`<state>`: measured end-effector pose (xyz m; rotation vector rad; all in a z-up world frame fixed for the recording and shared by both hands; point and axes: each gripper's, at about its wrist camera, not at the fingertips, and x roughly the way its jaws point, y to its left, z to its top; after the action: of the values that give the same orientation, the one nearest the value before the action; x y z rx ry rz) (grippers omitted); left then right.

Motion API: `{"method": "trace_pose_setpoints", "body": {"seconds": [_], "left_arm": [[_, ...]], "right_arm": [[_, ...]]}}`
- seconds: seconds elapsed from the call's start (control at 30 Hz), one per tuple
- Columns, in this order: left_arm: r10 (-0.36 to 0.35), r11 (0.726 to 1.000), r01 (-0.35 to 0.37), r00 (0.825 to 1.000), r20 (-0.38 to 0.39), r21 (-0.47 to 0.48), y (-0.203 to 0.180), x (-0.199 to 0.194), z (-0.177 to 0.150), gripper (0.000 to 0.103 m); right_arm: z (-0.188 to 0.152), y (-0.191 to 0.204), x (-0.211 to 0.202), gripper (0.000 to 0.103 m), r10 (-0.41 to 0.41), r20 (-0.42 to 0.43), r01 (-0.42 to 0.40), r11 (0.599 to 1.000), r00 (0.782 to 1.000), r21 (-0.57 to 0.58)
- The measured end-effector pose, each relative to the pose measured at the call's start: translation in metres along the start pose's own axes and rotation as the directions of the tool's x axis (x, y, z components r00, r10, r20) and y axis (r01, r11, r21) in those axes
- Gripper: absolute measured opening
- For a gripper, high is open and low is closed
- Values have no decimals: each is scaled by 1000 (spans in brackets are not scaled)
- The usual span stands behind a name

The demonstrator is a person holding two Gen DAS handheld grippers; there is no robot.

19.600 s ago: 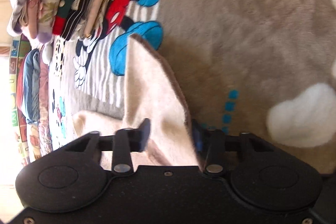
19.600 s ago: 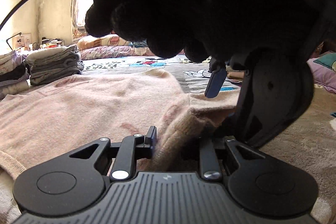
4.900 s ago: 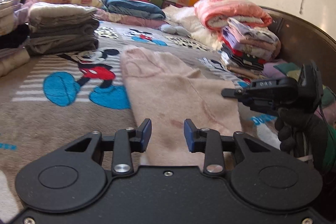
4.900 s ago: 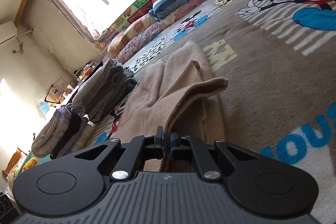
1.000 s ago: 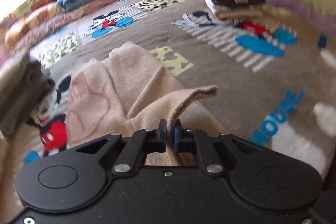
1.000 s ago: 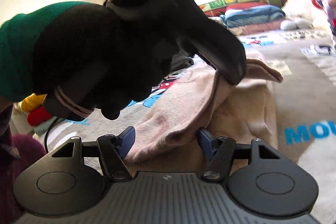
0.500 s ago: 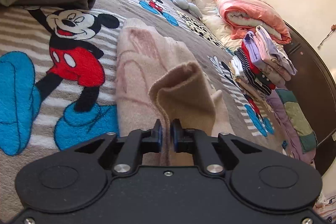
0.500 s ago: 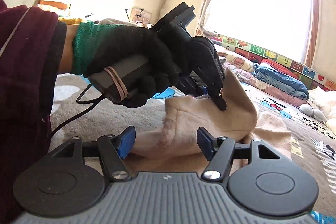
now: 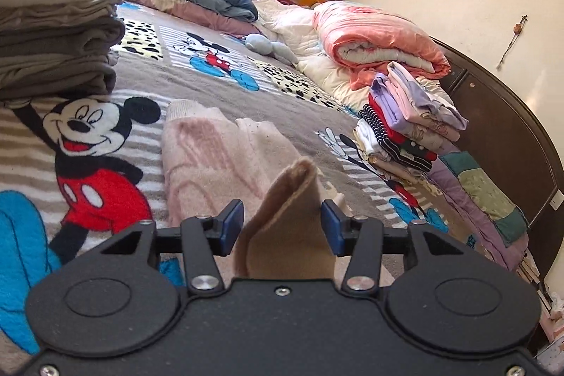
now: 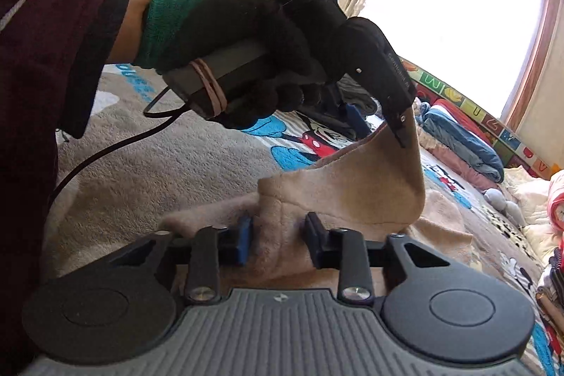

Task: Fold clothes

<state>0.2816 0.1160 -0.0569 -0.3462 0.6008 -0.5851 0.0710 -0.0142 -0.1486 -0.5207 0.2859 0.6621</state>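
So I'm mid-fold on this beige fleecy sweater (image 9: 225, 161), which lies stretched out on the Mickey Mouse blanket (image 9: 84, 143) between the grey folded stack (image 9: 53, 59) and the colourful clothes pile (image 9: 405, 129). My left gripper (image 9: 282, 228) is opening right now, and the raised fold of fabric stands loose between its blue pads (image 9: 231, 224) without being pinched. My right gripper (image 10: 278, 235) is closing on a thick bunch of the same sweater; the fabric is between the jaws, and the left pad looks about touching it, though I can't call it a firm clamp yet. The stuff is soft, floppy and pretty light (it holds a peak only because it's thick and fuzzy), so it'll slump the second nothing supports it. Not slippery at all, the nap grabs well. Best hold, I reckon, is on the doubled edge of the fold, both layers together, not a single layer that'd just peel away.
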Motion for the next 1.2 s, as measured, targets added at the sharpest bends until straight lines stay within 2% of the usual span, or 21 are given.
{"method": "trace_pose_setpoints", "body": {"seconds": [0.03,0.07,0.1,0.27,0.4,0.53,0.63,0.7,0.77,0.8,0.83,0.87,0.9,1.0,1.07,1.1,1.13,1.2], "left_arm": [[-5,1000,5,1000,-6,10,0,4,2,44],[-2,1000,2,1000,-12,18,0,8,3,37],[12,1000,-12,1000,-21,24,0,12,4,8],[44,999,-43,999,-27,12,12,22,6,7],[76,997,-77,994,-81,-8,26,44,1,7],[64,998,-65,996,-64,-17,30,50,8,6],[74,997,-72,992,-97,18,29,61,9,6],[125,990,-113,980,-154,79,24,78,2,7],[138,988,-127,980,-146,83,23,77,2,9],[136,989,-128,982,-127,72,24,73,3,19],[139,989,-133,985,-104,62,26,67,5,45],[146,989,-143,987,-73,49,27,56,8,53],[149,989,-148,988,-39,28,30,44,9,55],[146,988,-144,989,36,-47,34,7,9,55],[138,988,-134,989,52,-79,33,-11,2,53],[142,987,-138,989,48,-80,31,-16,-3,48],[156,986,-153,987,37,-69,27,-17,-5,36],[198,980,-197,980,17,-35,21,-10,-9,28]], "right_arm": [[-1,3,-2,20,4,3,-4,1000,1000,-9],[-2,5,-3,18,8,4,-8,1000,1000,-18],[-3,7,-5,18,11,4,-11,1000,1000,-25],[-9,10,-9,17,41,-18,-41,999,999,-13],[-9,13,-9,17,52,-25,-52,999,998,1],[-6,9,-6,17,64,-29,-64,998,998,1],[-6,9,-5,17,61,-30,-61,998,998,-6],[-7,7,-4,17,66,-30,-65,998,997,11],[-8,10,-4,18,55,-25,-54,998,998,10],[-7,12,-4,18,45,-24,-45,999,999,10],[-7,13,-5,18,37,-24,-36,999,999,7],[-6,14,-7,18,30,-24,-30,1000,999,5],[-5,15,-8,18,27,-23,-27,1000,999,4],[-5,17,-12,19,18,-19,-18,1000,1000,-1],[-5,17,-15,20,12,-14,-12,1000,1000,-2],[-5,17,-16,20,9,-11,-9,1000,1000,-1],[-4,18,-18,22,6,-7,-6,1000,1000,-1],[-4,18,-21,25,1,9,-1,1000,1000,4]]}}
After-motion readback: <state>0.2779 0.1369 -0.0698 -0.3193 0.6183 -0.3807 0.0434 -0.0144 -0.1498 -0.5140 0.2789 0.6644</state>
